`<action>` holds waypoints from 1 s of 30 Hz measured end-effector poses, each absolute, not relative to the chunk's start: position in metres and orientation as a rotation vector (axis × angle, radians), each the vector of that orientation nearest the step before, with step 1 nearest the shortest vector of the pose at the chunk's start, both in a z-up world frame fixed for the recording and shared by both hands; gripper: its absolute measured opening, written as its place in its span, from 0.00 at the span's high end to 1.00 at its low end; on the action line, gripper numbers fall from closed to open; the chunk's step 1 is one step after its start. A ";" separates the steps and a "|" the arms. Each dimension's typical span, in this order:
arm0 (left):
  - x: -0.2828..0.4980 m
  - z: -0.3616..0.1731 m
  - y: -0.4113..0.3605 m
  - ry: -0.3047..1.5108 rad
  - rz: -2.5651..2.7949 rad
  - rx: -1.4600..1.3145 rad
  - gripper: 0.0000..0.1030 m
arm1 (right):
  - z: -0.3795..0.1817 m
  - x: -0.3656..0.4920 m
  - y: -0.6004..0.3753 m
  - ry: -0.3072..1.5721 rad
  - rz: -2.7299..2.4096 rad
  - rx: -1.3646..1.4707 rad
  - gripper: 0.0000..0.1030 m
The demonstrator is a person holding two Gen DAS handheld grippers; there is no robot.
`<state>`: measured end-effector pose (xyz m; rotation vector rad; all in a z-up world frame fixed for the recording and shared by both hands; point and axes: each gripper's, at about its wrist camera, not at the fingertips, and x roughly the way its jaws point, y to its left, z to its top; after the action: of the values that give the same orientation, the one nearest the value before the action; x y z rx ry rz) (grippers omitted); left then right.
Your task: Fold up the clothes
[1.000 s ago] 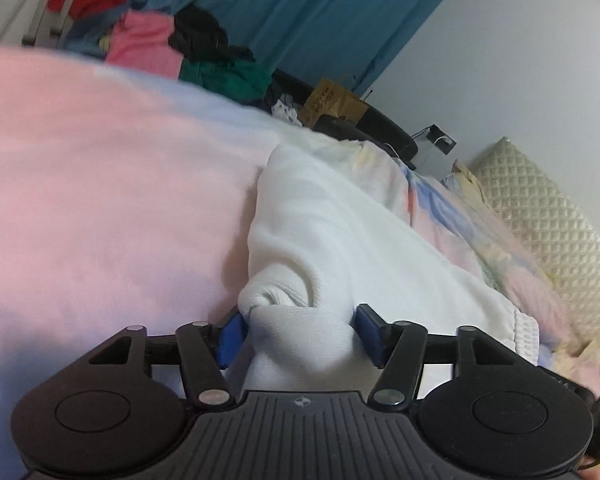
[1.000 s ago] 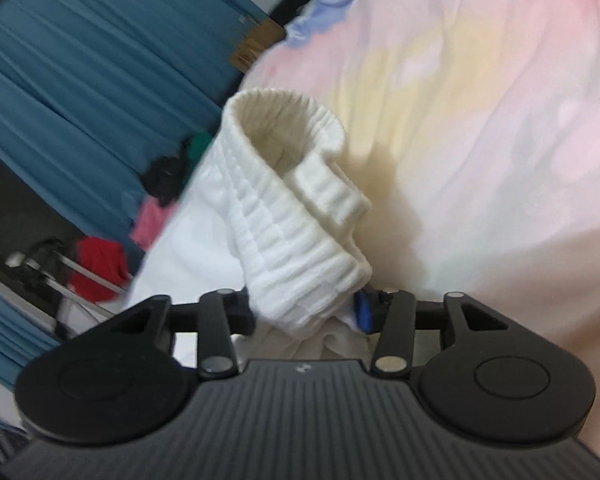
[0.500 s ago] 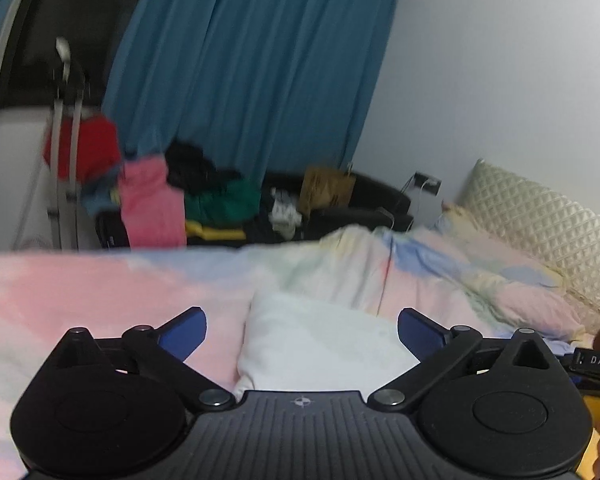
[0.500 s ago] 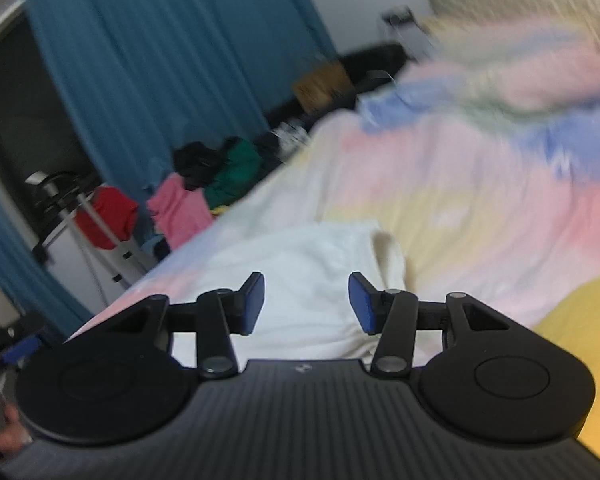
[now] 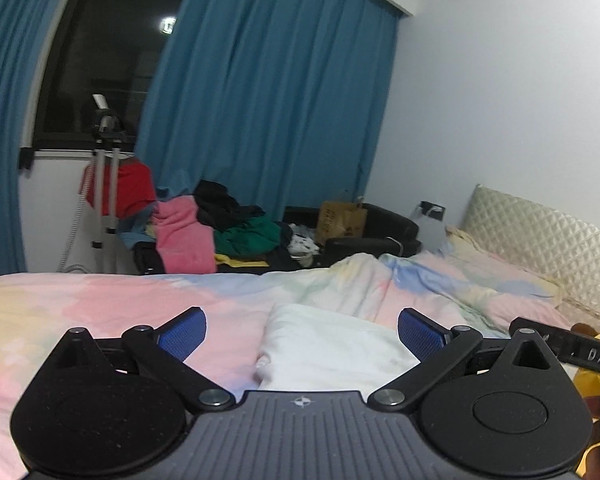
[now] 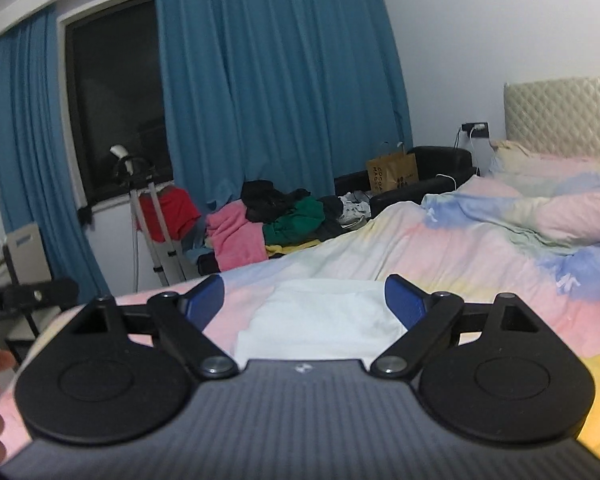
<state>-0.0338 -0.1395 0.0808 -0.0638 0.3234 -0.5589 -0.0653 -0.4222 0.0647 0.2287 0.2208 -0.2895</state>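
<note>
A: Reading left to right, what did the far side of the room hold?

B: At about ten o'clock in both views stood a white clothes rack with a red garment (image 5: 120, 190) slung on it. Next came a heap of pink, black and green clothes (image 5: 224, 228) near twelve, then a brown paper bag (image 5: 342, 220) on a black sofa at one o'clock.

A: And the tools?

B: The left tool (image 5: 302, 330) was spread wide and held nothing. The right tool (image 6: 304, 300) was likewise wide apart and empty. Both hung above the bed.

A: Where was the garment?

B: The white soft knit garment (image 5: 332, 350) lay as a compact, flat bundle on the pastel pink, blue and yellow bedspread (image 5: 100, 304), at six o'clock, between each tool's fingers but touching neither.

A: So how far along was the folding?

B: That piece looked folded and set down, I'd judge. The heap by the curtain looked unfolded; whether it belonged to the job, I couldn't tell.
</note>
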 end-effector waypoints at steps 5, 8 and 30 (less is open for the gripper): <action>-0.056 0.060 -0.132 0.312 -0.530 -0.008 0.00 | 0.041 -0.070 -0.393 0.248 -0.297 0.207 0.14; -0.061 0.046 -0.131 0.316 -0.521 0.021 0.00 | 0.025 -0.069 -0.384 0.269 -0.307 0.211 0.14; -0.060 -0.009 -0.145 0.382 -0.528 0.079 0.00 | -0.011 -0.071 -0.352 0.282 -0.395 0.130 0.14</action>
<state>-0.0603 -0.1448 -0.0086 0.0788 0.3817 -0.5279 -0.0713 -0.3519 -0.0111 0.1303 0.2820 -0.3953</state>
